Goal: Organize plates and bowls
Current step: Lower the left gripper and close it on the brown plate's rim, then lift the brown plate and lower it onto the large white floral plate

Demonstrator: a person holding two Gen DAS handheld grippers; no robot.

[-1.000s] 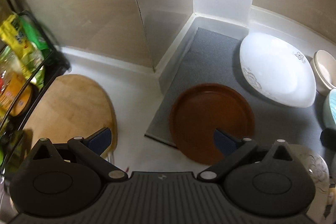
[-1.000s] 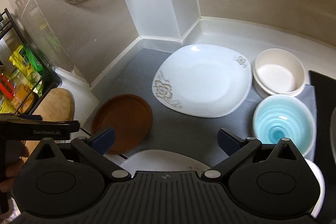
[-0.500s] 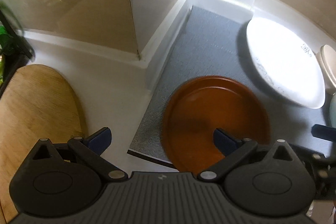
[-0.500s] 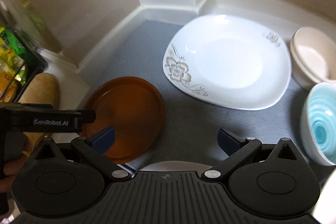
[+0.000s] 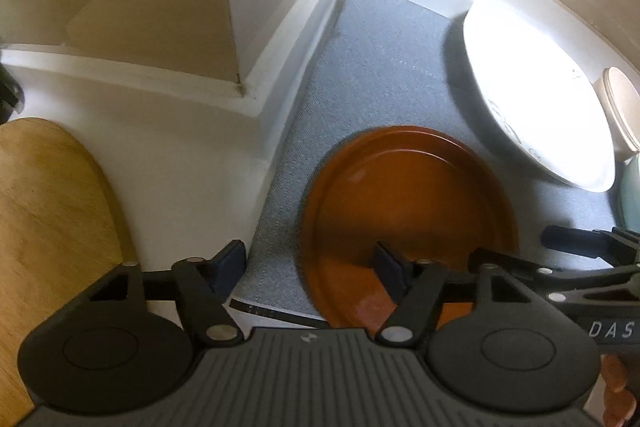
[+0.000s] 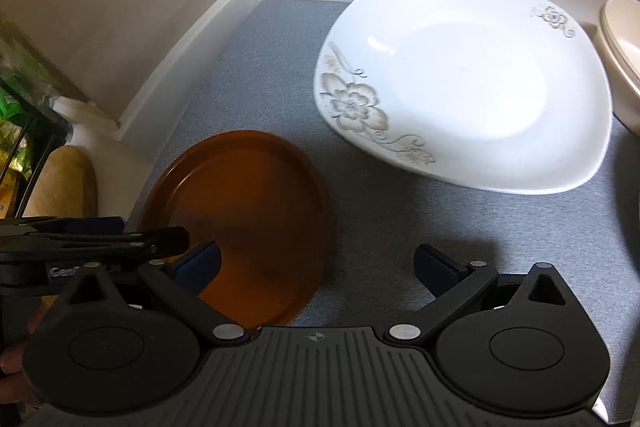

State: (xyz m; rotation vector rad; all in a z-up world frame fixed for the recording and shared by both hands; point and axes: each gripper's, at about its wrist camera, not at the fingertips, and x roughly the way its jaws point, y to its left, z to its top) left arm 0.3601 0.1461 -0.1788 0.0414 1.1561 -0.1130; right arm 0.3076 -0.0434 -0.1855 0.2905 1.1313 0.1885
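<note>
The left gripper (image 5: 308,267) is closing, the near-left rim of the brown plate (image 5: 408,203) lying between its jaws on the grey mat (image 5: 372,67). The right gripper (image 6: 316,263) is hanging wide apart, the plate's right edge inside its left jaw.

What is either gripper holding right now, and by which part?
Nothing. The left gripper is closing astride the brown plate rim, not yet pinching; the right gripper is open.
</note>
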